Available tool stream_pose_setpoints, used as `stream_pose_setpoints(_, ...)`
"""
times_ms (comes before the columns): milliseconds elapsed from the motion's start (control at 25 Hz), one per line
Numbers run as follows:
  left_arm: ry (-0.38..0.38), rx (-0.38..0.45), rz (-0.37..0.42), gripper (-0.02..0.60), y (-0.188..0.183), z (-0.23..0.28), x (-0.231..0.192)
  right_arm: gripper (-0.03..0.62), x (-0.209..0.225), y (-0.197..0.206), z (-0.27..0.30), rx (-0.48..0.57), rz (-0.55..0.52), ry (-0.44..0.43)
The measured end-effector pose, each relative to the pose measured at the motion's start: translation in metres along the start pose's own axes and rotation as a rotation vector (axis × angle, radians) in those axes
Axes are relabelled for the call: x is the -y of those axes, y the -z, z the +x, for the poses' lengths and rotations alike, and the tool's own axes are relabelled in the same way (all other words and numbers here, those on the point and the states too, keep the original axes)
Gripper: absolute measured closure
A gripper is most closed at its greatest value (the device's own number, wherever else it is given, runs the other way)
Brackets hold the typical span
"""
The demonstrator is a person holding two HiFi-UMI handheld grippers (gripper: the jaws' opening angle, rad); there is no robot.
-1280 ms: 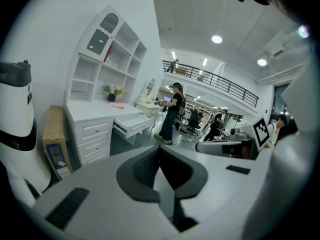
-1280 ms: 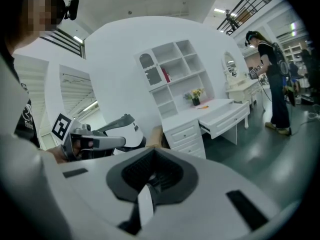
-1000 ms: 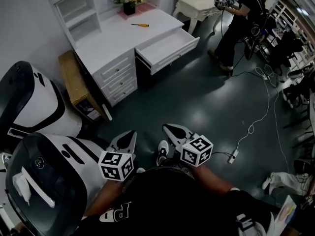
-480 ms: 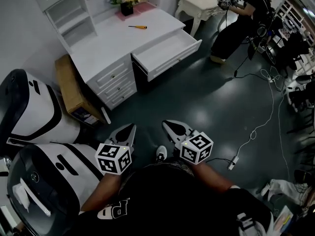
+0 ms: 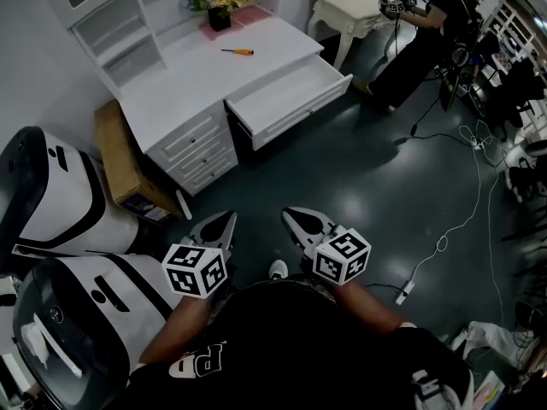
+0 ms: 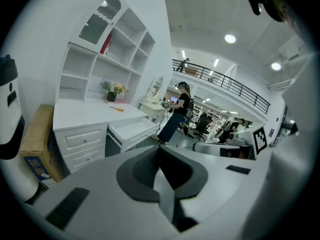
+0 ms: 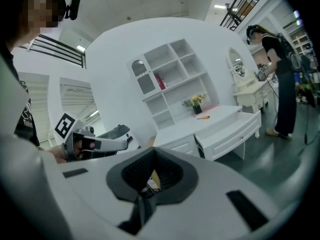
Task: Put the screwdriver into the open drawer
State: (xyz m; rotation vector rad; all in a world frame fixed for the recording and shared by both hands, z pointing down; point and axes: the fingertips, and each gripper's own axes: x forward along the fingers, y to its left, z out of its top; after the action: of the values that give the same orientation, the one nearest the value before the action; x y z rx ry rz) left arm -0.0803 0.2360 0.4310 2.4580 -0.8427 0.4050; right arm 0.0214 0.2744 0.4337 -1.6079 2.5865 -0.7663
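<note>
Progress is nil: the small orange-handled screwdriver (image 5: 238,51) lies on the white desk top (image 5: 197,84) at upper centre, behind the pulled-out white drawer (image 5: 286,90). The left gripper (image 5: 220,225) and right gripper (image 5: 299,222), at lower centre, have jaws pressed together, empty, well apart from the desk. Approach, pick-up and placing all remain.

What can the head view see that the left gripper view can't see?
Only the head view shows the white cable curling over the dark floor and the person's shoe. Only the left gripper view shows the ceiling lights and the balcony railing. Both show the white desk, the screwdriver lying on it, the open drawer and the flowers.
</note>
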Motion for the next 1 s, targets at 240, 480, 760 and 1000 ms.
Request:
stream_pose_setpoints(240, 0.019, 0.012, -0.033, 0.571, -0.012, 0.024, 0.012, 0.585, 0.023, -0.009, -0.005, 0.004, 0.003, -0.004)
stream_pose_setpoints(480, 0.004, 0.0, 0.014, 0.571, -0.017, 0.043, 0.021, 0.585, 0.043, -0.013, -0.011, 0.011, 0.021, 0.004)
stream_pose_setpoints(760, -0.002, -0.01, 0.068, 0.571, -0.021, 0.049, 0.028, 0.585, 0.05, -0.009, -0.012, 0.004, 0.045, 0.008)
stream_pose_setpoints(1000, -0.005, -0.013, 0.057, 0.571, -0.018, 0.053, 0.016, 0.585, 0.052, -0.002, -0.003, -0.016, 0.047, 0.008)
